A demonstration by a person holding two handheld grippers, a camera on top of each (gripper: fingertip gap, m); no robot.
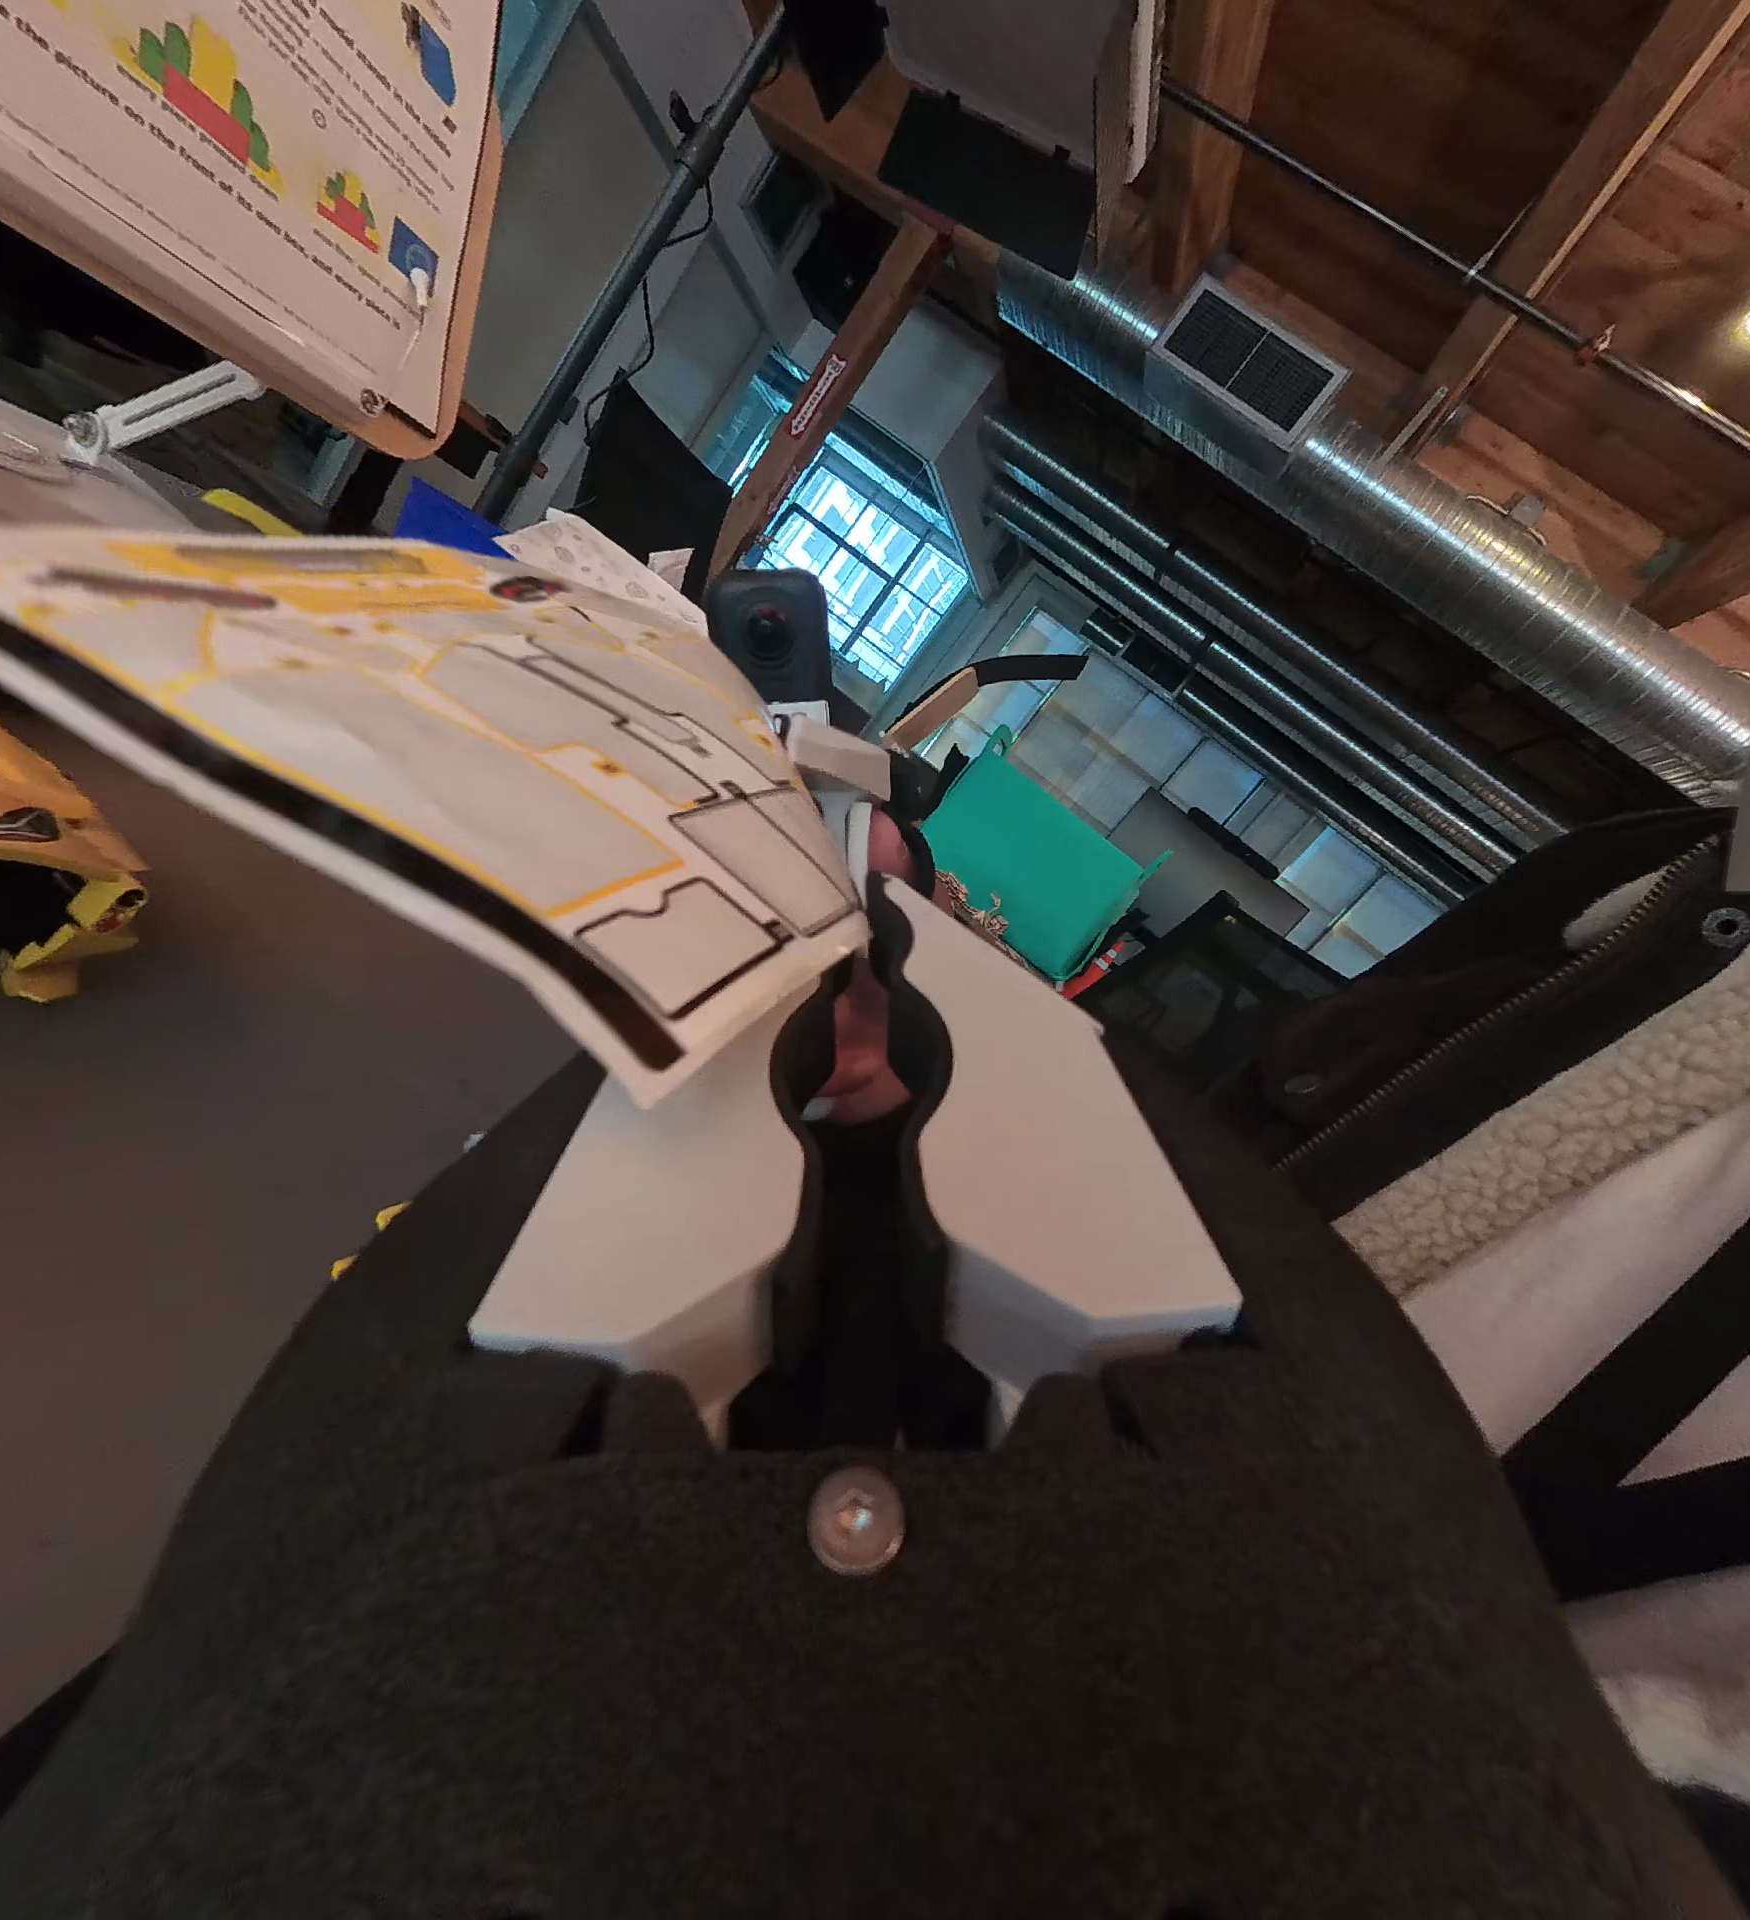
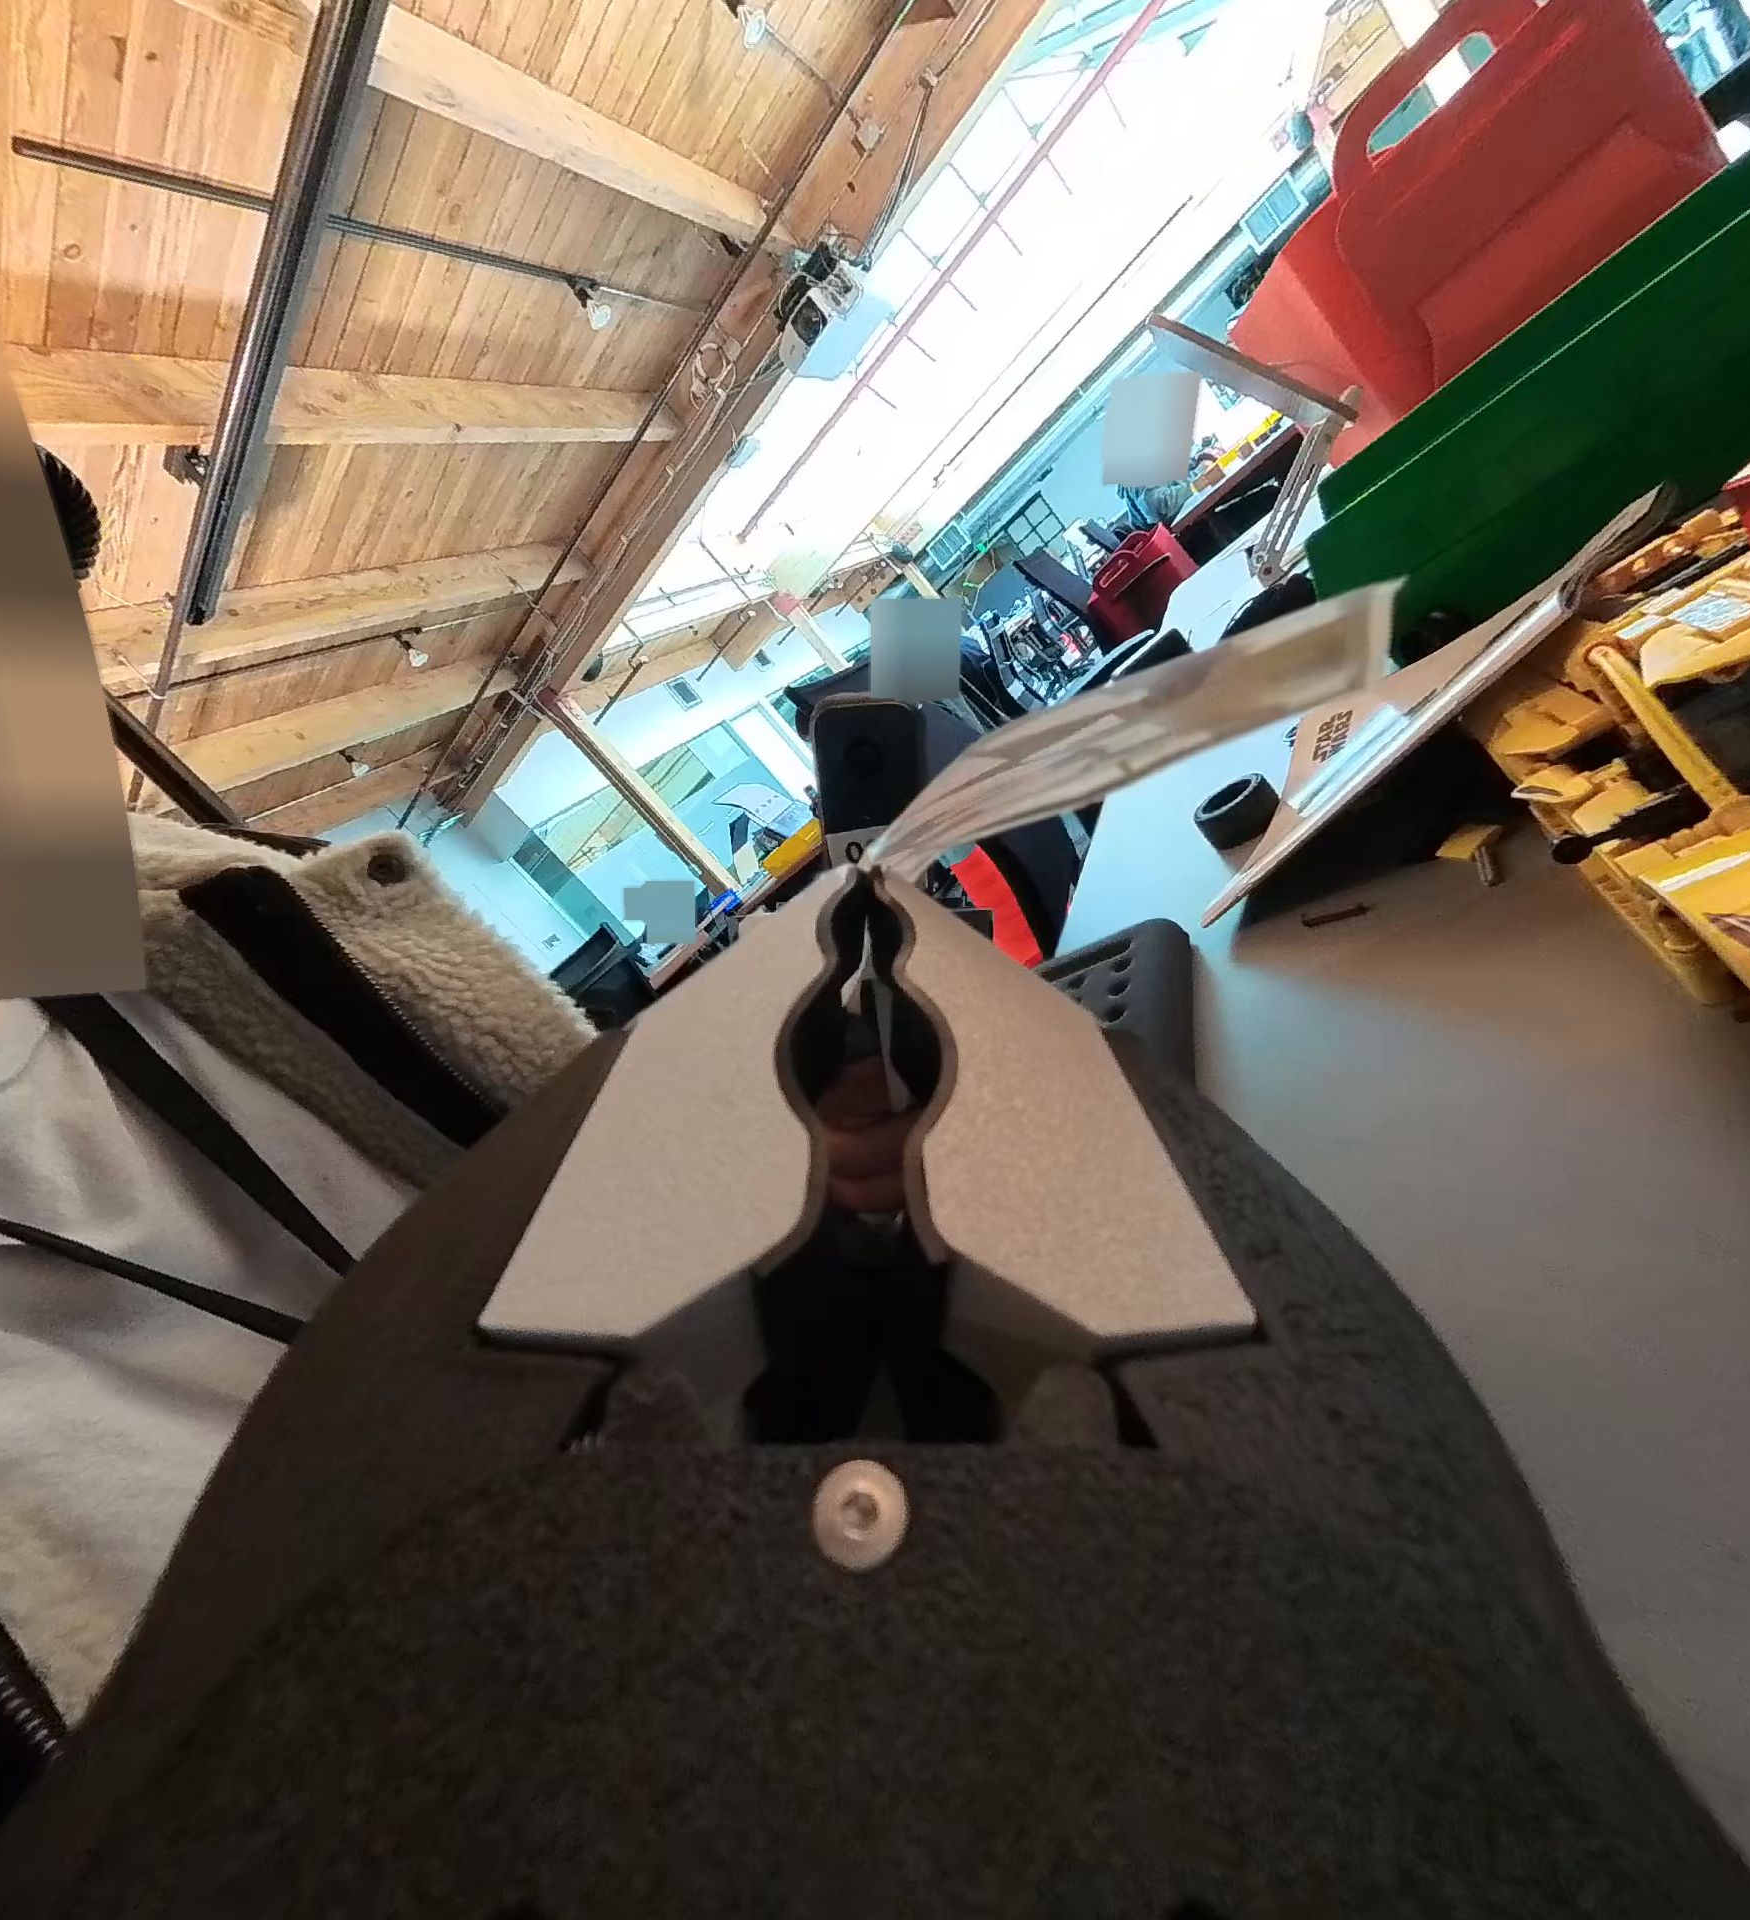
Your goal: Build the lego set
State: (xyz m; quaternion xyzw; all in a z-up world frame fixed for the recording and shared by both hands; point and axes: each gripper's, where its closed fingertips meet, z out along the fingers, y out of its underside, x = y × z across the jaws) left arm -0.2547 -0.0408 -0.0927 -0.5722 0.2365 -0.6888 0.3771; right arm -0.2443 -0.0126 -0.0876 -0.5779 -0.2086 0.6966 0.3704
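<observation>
A white sticker sheet point(image 1: 455, 727) with yellow and black outlines is held up in the air over the table. My left gripper point(image 1: 869, 904) is shut on its near corner. My right gripper point(image 2: 863, 883) is shut on the same sheet point(image 2: 1162, 707), and a strip of the sheet runs down between its jaws. The right gripper's white fingertips point(image 1: 835, 758) show at the sheet's far edge in the left wrist view. A partly built yellow lego model point(image 2: 1681, 790) stands on the grey table point(image 2: 1422, 1195). It also shows in the left wrist view point(image 1: 9, 800).
An open instruction booklet point(image 2: 1390, 769) leans against the model, with a black tyre point(image 2: 1235, 816) beside it. A green box point(image 2: 1577, 416) and a red bag point(image 2: 1505, 208) stand behind. An instruction board point(image 1: 227, 187) hangs at the left. A person in a fleece-lined jacket point(image 2: 351, 997) is close by. Only a small space, under 4 cm, lies between the two pairs of fingers.
</observation>
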